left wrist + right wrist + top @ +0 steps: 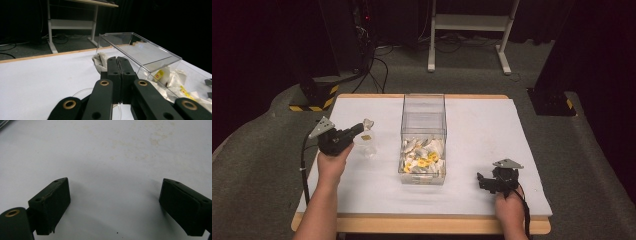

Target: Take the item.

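Observation:
My left gripper (361, 127) hangs above the left half of the white table (482, 125), shut on a crumpled white packet (368, 122). In the left gripper view the packet (99, 60) sticks out past the closed tips of the left gripper (117, 59). Just under it stands a small clear round cup (369, 148) with a yellow tag (367, 137) at its rim; the cup's rim (80, 93) shows below the jaws. A clear plastic box (423, 131) in the table's middle holds several white and yellow packets (424, 159). My right gripper (482, 179) rests open near the front right, with bare table between the jaws (113, 195).
The box's tall clear walls (146, 51) rise just right of the left gripper. Beyond the table are a white desk frame (472, 22), cables on the floor and black stands with yellow-black striped feet (314, 97).

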Demonstrator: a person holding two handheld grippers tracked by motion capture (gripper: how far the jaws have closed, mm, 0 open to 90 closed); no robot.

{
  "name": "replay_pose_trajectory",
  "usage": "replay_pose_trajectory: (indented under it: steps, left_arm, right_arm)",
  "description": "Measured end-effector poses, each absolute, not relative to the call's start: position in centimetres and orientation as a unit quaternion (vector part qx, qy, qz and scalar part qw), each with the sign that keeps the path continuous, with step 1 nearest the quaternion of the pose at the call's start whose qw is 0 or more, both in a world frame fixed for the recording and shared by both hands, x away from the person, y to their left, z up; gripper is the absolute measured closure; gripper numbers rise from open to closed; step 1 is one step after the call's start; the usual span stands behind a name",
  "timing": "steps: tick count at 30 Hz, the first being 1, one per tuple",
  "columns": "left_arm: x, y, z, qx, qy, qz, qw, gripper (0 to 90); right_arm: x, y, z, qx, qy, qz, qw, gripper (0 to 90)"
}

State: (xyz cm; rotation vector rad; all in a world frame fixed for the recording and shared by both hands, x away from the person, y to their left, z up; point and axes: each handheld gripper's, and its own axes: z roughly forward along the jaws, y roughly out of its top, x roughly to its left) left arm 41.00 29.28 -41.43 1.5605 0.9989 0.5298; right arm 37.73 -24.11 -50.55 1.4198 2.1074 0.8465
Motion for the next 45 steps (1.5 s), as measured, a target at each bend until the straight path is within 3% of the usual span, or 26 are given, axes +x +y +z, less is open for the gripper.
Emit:
replay_pose_trajectory:
  steps: [22,26,45]
  left_arm:
    - [41.0,29.9,-43.0,0.664,0.449,0.22,0.557,88.3]
    - [40.9,30.0,-42.8,0.66,0.446,0.218,0.564,72.8]
    - [39.5,29.4,-42.4,0.669,0.448,0.231,0.547,49.7]
  right_arm:
    - [37.7,-24.1,-50.6,0.516,0.766,0.308,0.23,9.8]
    - [37.7,-24.1,-50.6,0.515,0.766,0.307,0.23,9.8]
    - [37.8,-24.2,-50.6,0.516,0.766,0.308,0.228,9.6]
